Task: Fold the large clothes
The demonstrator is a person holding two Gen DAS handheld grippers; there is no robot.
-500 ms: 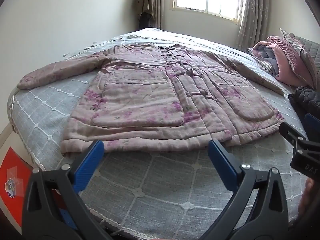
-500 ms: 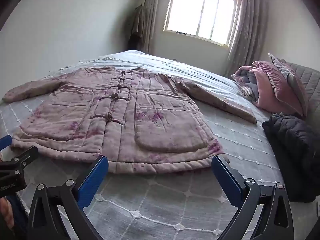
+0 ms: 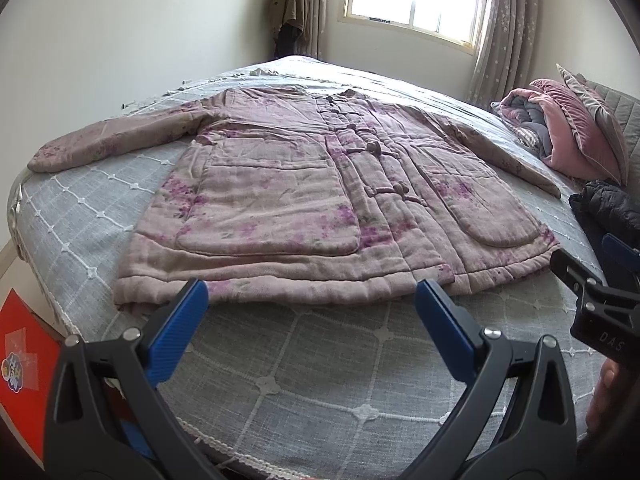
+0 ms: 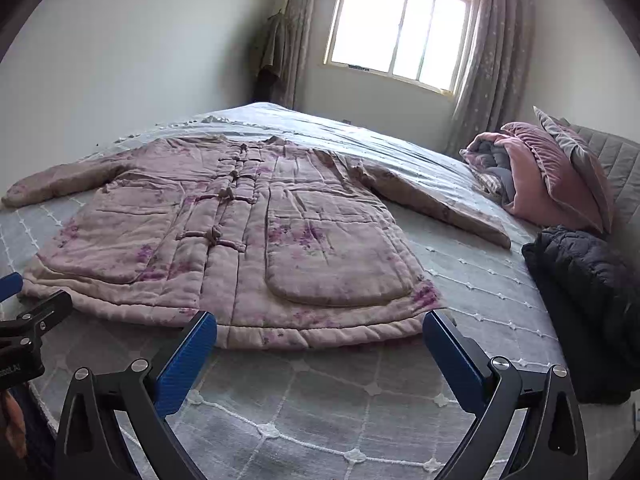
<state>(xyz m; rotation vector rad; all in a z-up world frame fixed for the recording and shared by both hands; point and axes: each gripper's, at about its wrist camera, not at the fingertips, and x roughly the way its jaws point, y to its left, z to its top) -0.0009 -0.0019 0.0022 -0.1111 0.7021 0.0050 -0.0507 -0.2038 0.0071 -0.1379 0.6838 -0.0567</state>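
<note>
A large pink floral quilted coat (image 3: 304,196) lies flat and buttoned on the grey bedspread (image 3: 320,368), sleeves spread to both sides; it also shows in the right wrist view (image 4: 240,240). My left gripper (image 3: 312,320) is open and empty, hovering just short of the coat's hem, left of centre. My right gripper (image 4: 320,344) is open and empty, just short of the hem toward its right corner. The right gripper's side shows at the right edge of the left wrist view (image 3: 596,304).
A pile of pink bedding and pillows (image 4: 544,184) sits at the bed's right, by the grey headboard. A dark padded jacket (image 4: 588,300) lies at the right edge. A red box (image 3: 24,364) is on the floor at the left. A window (image 4: 400,36) is behind.
Both grippers have edged slightly forward toward the coat's hem. The coat has not moved.
</note>
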